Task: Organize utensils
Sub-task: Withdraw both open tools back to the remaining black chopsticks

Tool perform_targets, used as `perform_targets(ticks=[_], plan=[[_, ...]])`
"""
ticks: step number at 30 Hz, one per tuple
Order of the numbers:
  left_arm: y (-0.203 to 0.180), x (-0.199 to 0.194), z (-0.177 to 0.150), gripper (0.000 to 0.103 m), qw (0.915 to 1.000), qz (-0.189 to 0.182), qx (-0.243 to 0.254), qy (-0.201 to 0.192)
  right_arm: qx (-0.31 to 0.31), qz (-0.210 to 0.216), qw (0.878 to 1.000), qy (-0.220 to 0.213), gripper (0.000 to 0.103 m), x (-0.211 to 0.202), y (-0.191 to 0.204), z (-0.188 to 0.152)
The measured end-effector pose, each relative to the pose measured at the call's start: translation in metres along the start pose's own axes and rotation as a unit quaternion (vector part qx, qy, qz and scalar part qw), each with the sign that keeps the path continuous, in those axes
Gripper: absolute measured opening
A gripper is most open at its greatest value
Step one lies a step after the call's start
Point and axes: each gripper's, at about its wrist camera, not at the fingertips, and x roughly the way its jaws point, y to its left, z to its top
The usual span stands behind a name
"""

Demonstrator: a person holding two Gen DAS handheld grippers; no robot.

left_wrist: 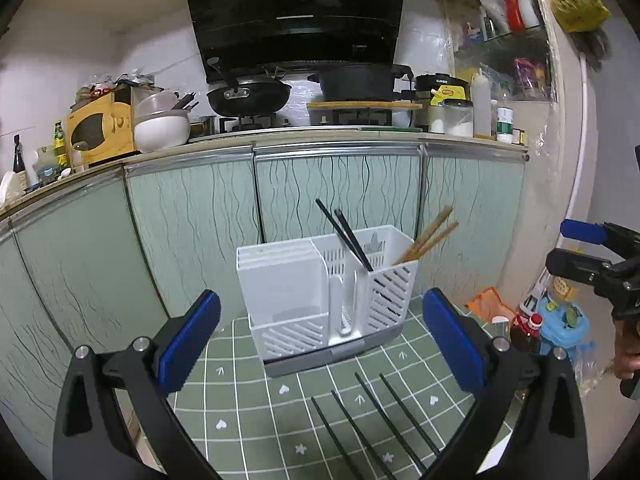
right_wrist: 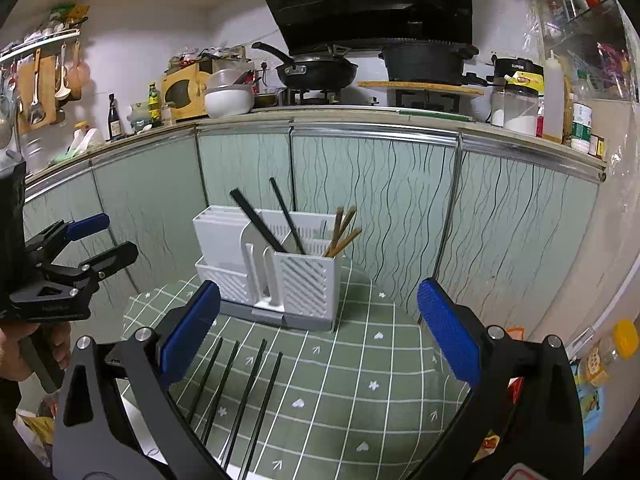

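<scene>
Chopsticks are what I am sorting: four loose black chopsticks (left_wrist: 372, 420) lie side by side on the green checked cloth (left_wrist: 256, 396), close in front of my left gripper (left_wrist: 320, 344), whose blue pads are spread wide with nothing between them. My right gripper (right_wrist: 320, 332) is likewise spread wide and holds nothing, hovering above the same cloth with the loose black sticks just left of its middle. Behind them stands the white utensil holder (left_wrist: 324, 284) on its grey base. Two black chopsticks (left_wrist: 346, 238) lean in its middle compartment, and wooden chopsticks (left_wrist: 430, 236) lean out of the right-hand one. Pale green cabinet doors (left_wrist: 192, 216) rise behind the holder, below a cluttered counter with a wok (left_wrist: 248, 96)
</scene>
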Motion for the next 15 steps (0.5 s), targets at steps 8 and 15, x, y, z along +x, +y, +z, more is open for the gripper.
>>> perform_targets(ticks=[8,15], plan=[[-0.002,-0.005,-0.035,0.098,0.9998,-0.007,-0.005,0.019,0.004,0.004,1.000,0.013,0.095,0.000,0.007,-0.030],[-0.002,-0.005,-0.065,0.098,0.9989,-0.028,-0.018,0.033,0.011,0.011,0.999,0.033,0.095,0.011,0.012,-0.056]])
